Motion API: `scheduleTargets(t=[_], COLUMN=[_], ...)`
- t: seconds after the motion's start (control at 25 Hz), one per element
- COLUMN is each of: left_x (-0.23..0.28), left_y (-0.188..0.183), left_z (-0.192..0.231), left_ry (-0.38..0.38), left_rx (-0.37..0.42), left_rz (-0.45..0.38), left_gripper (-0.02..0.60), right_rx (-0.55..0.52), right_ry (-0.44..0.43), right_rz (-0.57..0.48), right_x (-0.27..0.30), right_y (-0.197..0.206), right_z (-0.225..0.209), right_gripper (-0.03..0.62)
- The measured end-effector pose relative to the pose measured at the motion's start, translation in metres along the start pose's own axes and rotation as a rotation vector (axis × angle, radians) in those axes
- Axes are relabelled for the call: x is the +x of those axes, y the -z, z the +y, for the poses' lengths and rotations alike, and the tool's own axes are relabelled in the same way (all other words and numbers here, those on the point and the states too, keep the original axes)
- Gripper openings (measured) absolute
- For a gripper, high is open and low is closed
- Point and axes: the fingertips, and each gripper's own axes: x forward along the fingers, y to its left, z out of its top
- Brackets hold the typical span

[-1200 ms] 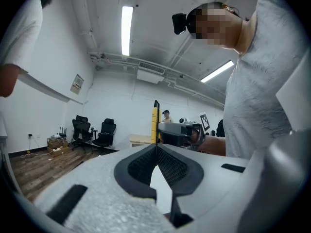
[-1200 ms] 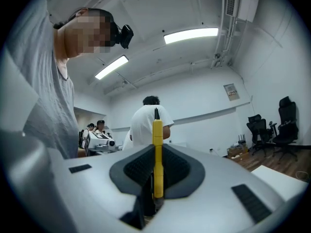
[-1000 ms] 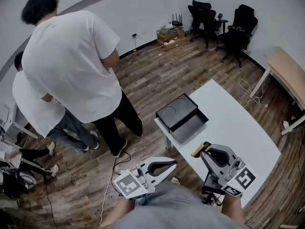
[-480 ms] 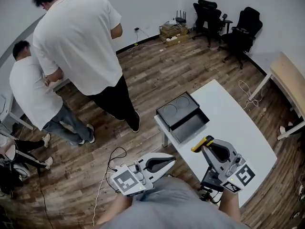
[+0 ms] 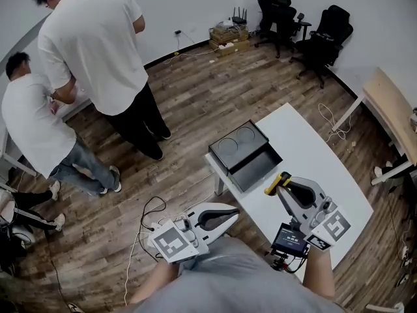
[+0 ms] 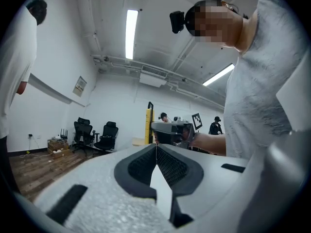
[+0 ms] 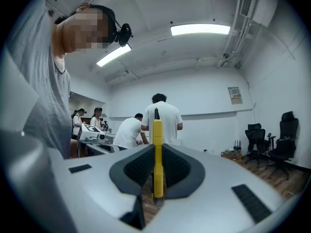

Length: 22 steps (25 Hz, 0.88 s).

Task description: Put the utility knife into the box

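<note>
You have two grippers in your hands, and between them there is one utility knife, one box and one white table (image 5: pixel 317 175).

Your right gripper (image 5: pixel 285 186) has its jaws clamped on the utility knife (image 5: pixel 276 183). In the right gripper view the knife (image 7: pixel 157 144) stands edge-on in the middle of the gripper (image 7: pixel 157 152). Its yellow body is pinched between the two dark pads, and its dark tip pokes out well past the jaw ends. From the head view, the yellow end sticks out of the front of that gripper over the table. It points towards the near end of the box (image 5: pixel 255 167) and sits near it, but does not touch it.

The box is black and lies open at the table's far left corner in two joined halves: a shallow tray nearer you and a flat part with two ring marks beyond it. I cannot see anything lying in the tray.

Your left gripper (image 5: pixel 236 211) hangs off the table's left side over the wooden floor (image 5: pixel 195 109). The left gripper view shows its jaws (image 6: pixel 156 148) pressed together tip to tip, with nothing between them.

Two people in white shirts stand on the floor to your left, one large and near (image 5: pixel 91 44) and one bent over beside them (image 5: pixel 32 129). I make out two black office chairs (image 5: pixel 277 15) (image 5: pixel 326 34) by the far wall. One wooden-topped table (image 5: pixel 391 106) is at the right edge.
</note>
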Motion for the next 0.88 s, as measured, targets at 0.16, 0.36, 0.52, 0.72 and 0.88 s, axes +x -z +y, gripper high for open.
scheduleTargets(t=[0.16, 0.36, 0.52, 0.72, 0.88], left_x=[0.001, 0.003, -0.001, 0.0, 0.001], left_y=[-0.001, 0.0, 0.001, 0.005, 0.007], left_z=[0.002, -0.002, -0.001, 0.002, 0.005], left_ry=[0.013, 0.025, 0.016, 0.008, 0.007], left_rx=[0.003, -0.001, -0.005, -0.01, -0.006], left_rz=[-0.005, -0.001, 0.005, 0.026, 0.038], left_gripper=[0.018, 0.018, 0.018, 0.018, 0.018], right_rx=[-0.048, -0.121, -0.17, -0.194, -0.202], right_ry=[-0.032, -0.1, -0.137, -0.187, -0.2], right_rz=[0.061, 0.131, 0.189, 0.276, 0.292], right_x=[0.011, 0.019, 0.026, 0.026, 0.027], right_y=[0.008, 0.02, 0.032, 0.046, 0.051], right_z=[-0.009, -0.008, -0.008, -0.008, -0.011], right_gripper=[0.049, 0.05, 0.049, 0.05, 0.049])
